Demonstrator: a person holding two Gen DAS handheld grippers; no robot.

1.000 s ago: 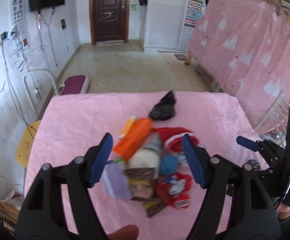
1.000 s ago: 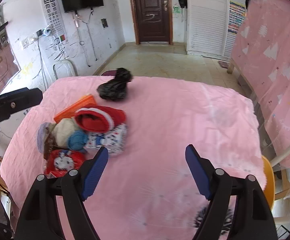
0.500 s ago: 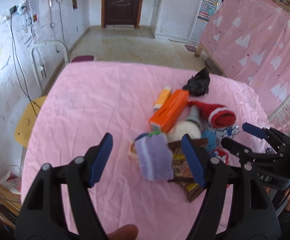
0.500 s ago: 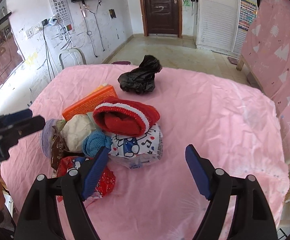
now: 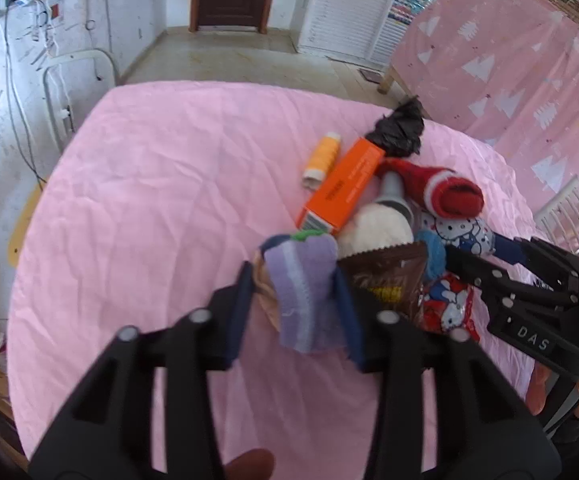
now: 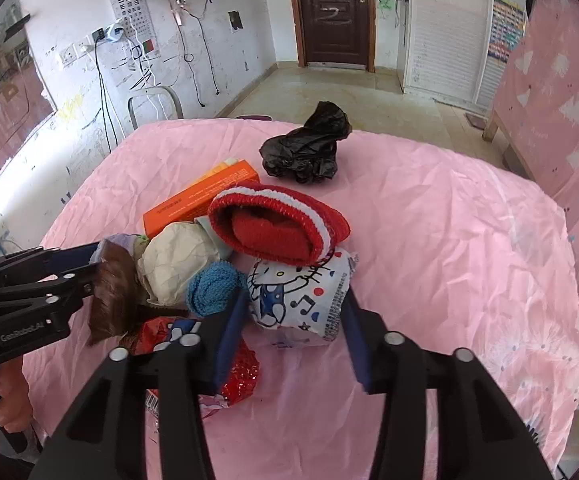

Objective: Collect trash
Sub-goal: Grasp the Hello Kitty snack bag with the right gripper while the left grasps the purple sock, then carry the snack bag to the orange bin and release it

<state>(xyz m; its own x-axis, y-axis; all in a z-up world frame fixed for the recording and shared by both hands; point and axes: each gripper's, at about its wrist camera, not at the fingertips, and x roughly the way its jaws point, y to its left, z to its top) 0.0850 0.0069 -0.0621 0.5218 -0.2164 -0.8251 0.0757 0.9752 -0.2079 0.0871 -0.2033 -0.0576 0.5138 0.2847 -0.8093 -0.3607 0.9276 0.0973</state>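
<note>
Purple sock (image 5: 305, 292) pinched between pads of left gripper (image 5: 295, 308). White cartoon wrapper (image 6: 301, 292) squeezed by right gripper (image 6: 293, 320). Rest of pile seen just behind: brown wrapper (image 5: 385, 276), red sock (image 6: 277, 228), orange box (image 5: 341, 188). Black bag (image 6: 309, 152) at 12 o'clock. Bare pink cloth (image 6: 449, 220) at 3 o'clock. Door (image 6: 333, 12) far back.

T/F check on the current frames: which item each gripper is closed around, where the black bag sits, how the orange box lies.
1. The left gripper is closed on the purple sock. True.
2. The right gripper grips the red sock. False: its fingers flank the white Hello Kitty packet.
3. The black bag lies apart from the pile. True.
4. The orange box stands upright. False: it lies flat.
</note>
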